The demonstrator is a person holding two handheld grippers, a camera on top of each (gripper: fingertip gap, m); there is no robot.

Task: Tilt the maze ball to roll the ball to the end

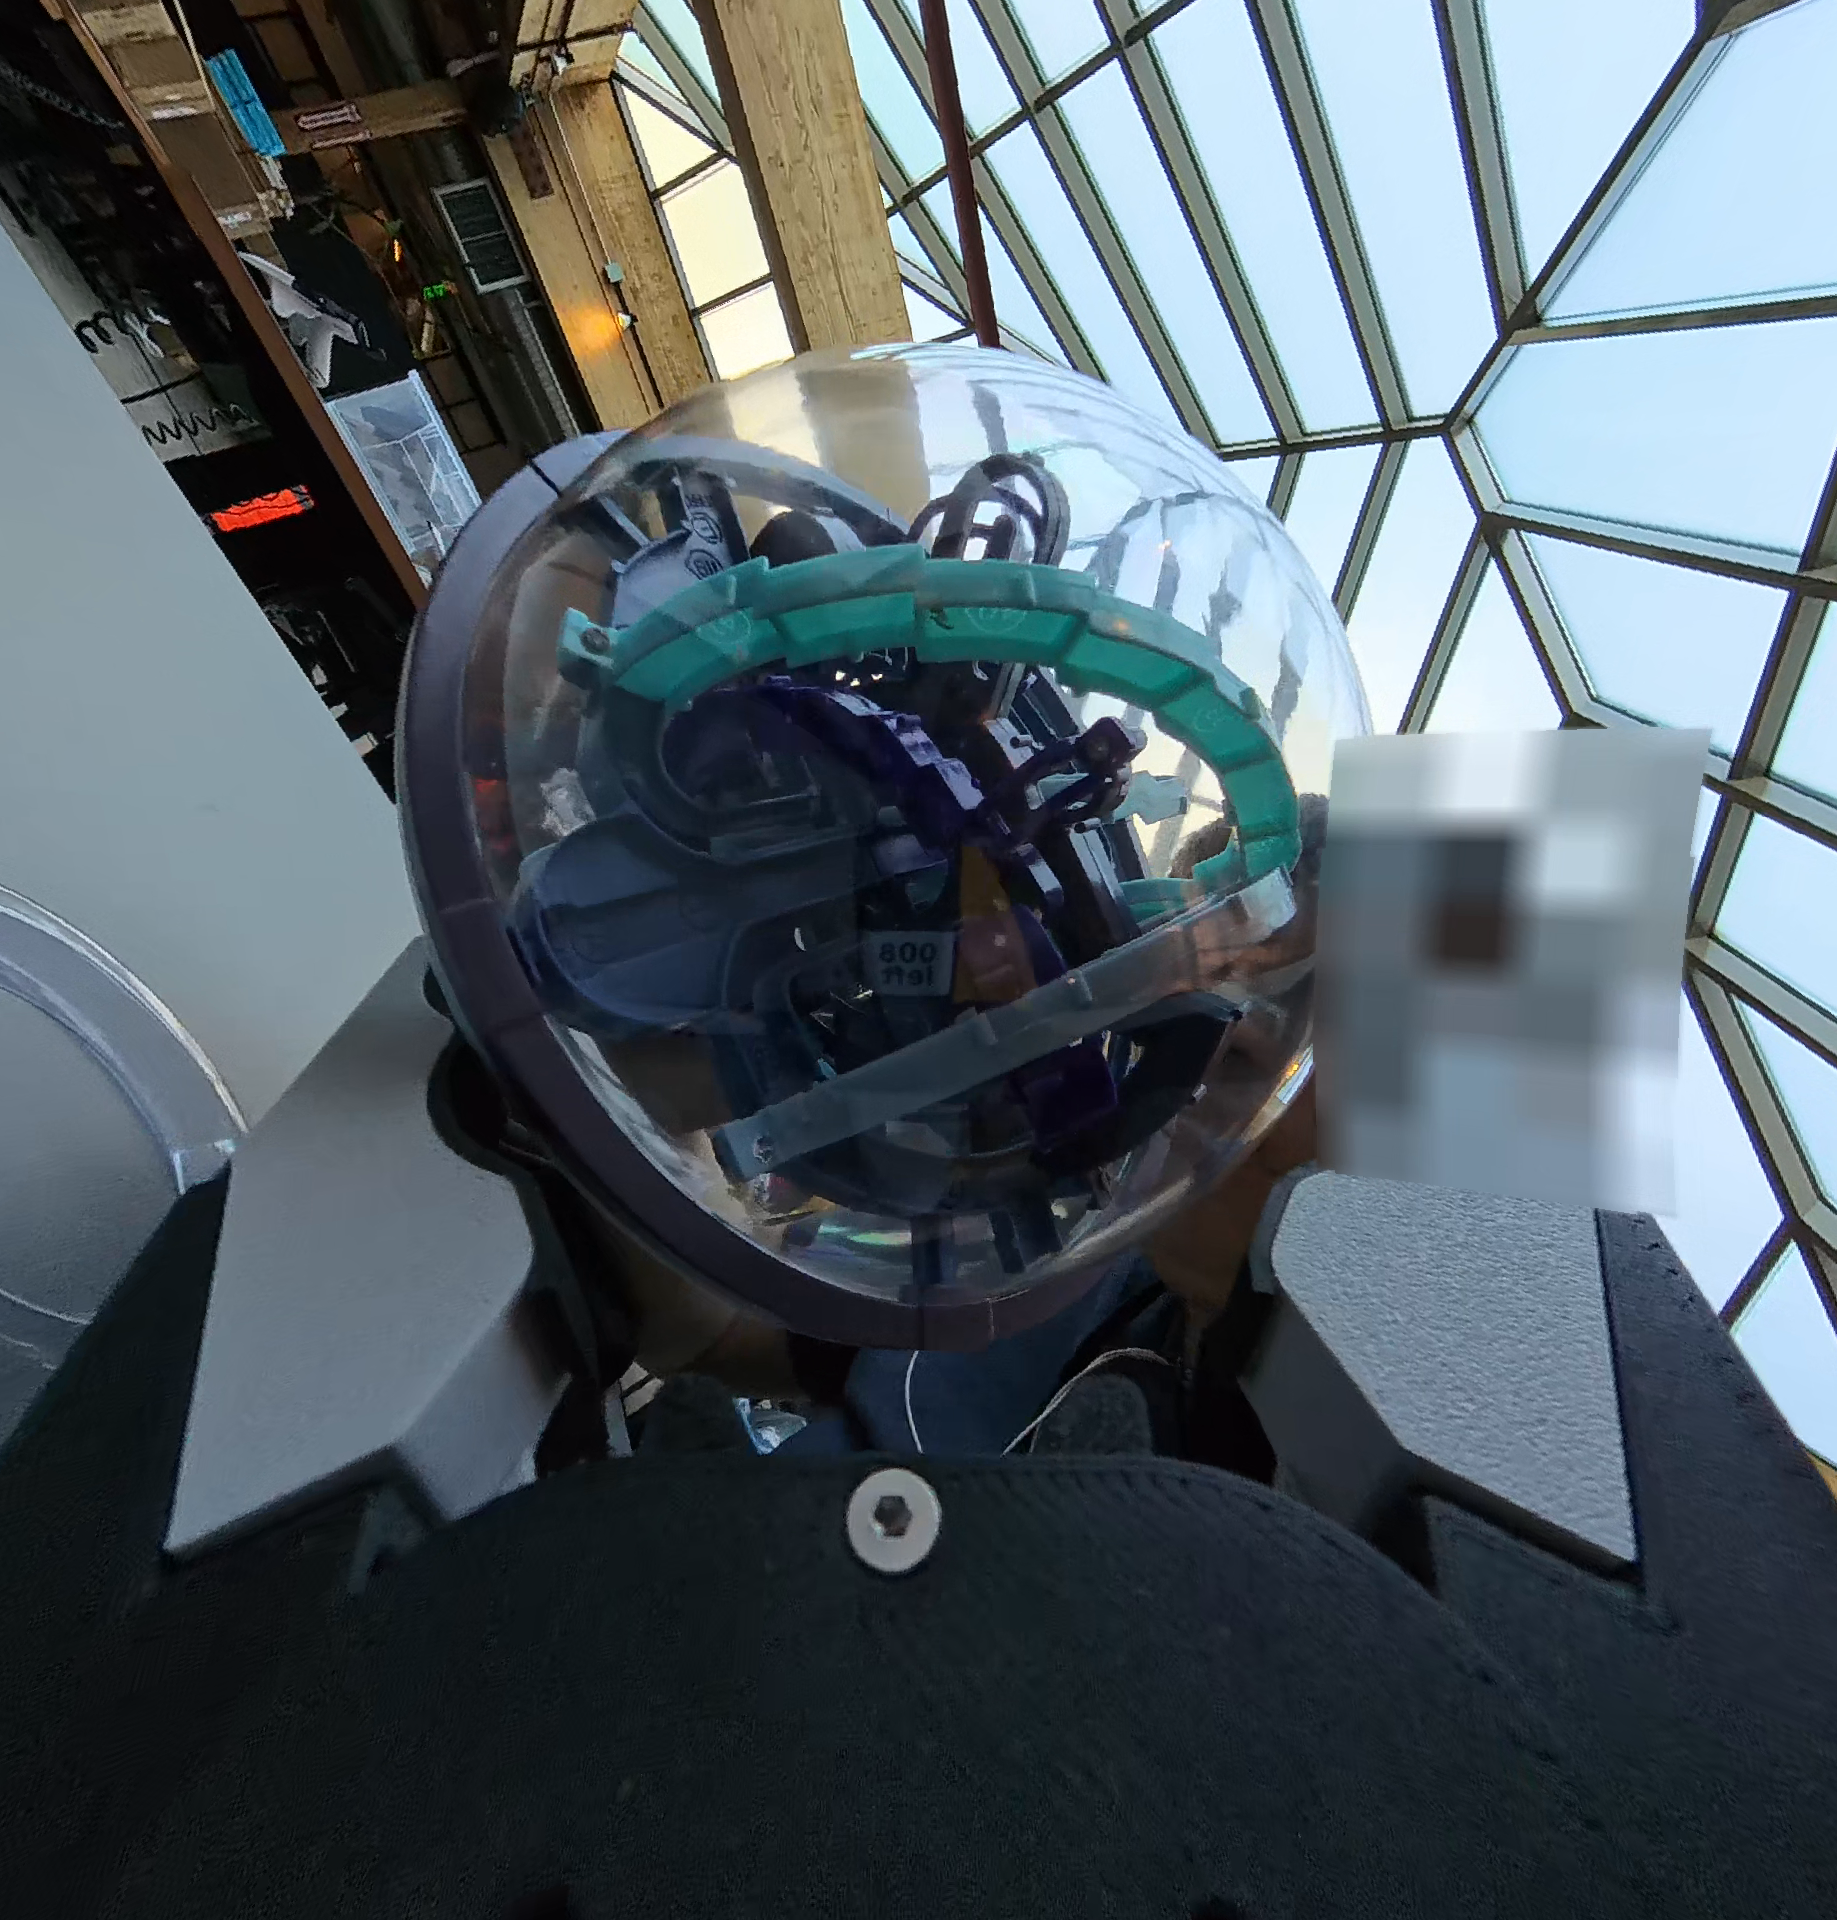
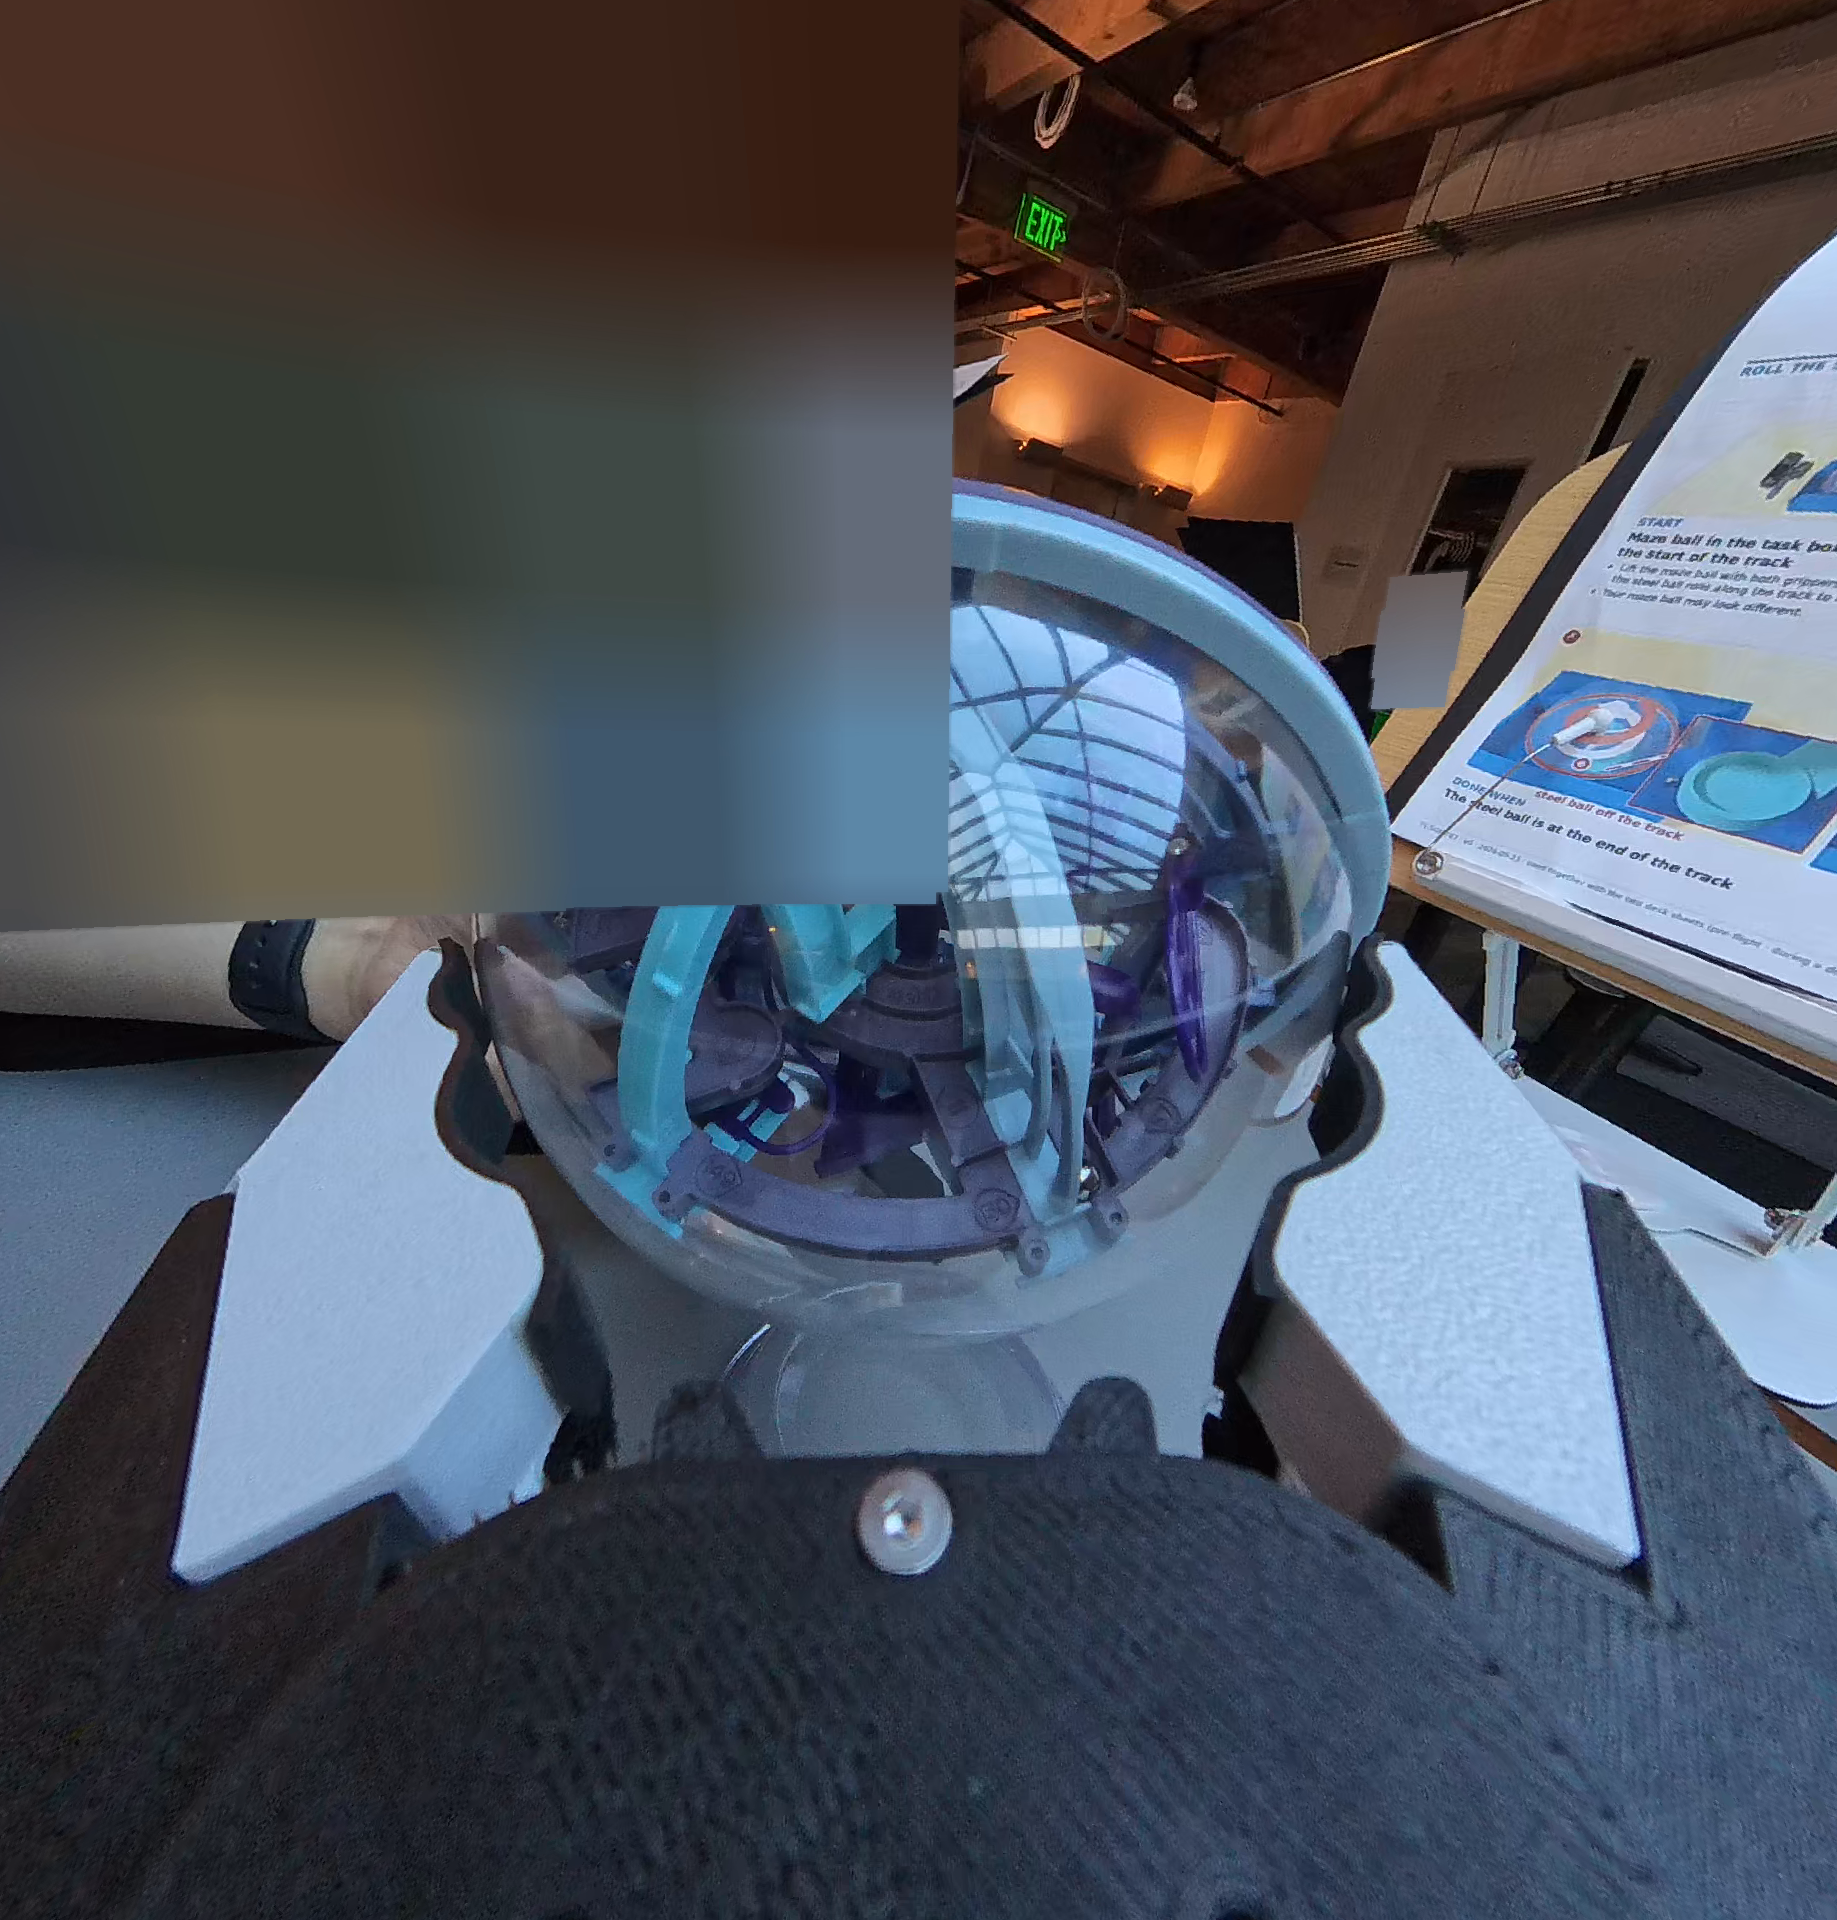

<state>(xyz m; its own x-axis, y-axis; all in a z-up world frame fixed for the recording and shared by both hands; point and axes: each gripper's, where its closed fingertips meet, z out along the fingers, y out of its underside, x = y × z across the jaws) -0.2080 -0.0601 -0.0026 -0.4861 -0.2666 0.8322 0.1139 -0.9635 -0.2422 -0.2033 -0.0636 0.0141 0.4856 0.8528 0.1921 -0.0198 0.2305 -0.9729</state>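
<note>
The maze ball (image 1: 893, 831) is a clear sphere with a dark rim, holding teal and purple tracks. It is held up in the air, tilted, against a glass roof. My left gripper (image 1: 862, 1091) is shut on it, with the grey fingers (image 1: 353, 1195) at its lower sides. In the right wrist view the maze ball (image 2: 997, 1039) sits between my right gripper's white fingers (image 2: 374, 1195), whose black pads press its sides. My right gripper (image 2: 903, 997) is shut on it. I cannot make out the small steel ball inside.
A clear plastic stand (image 2: 914, 1382) sits below the ball on the grey table (image 2: 62, 1195). A printed instruction sheet (image 2: 1672, 675) stands on a holder at the right. A person's wrist with a black band (image 2: 270, 971) is behind the ball. A white panel (image 1: 114, 675) stands at the left.
</note>
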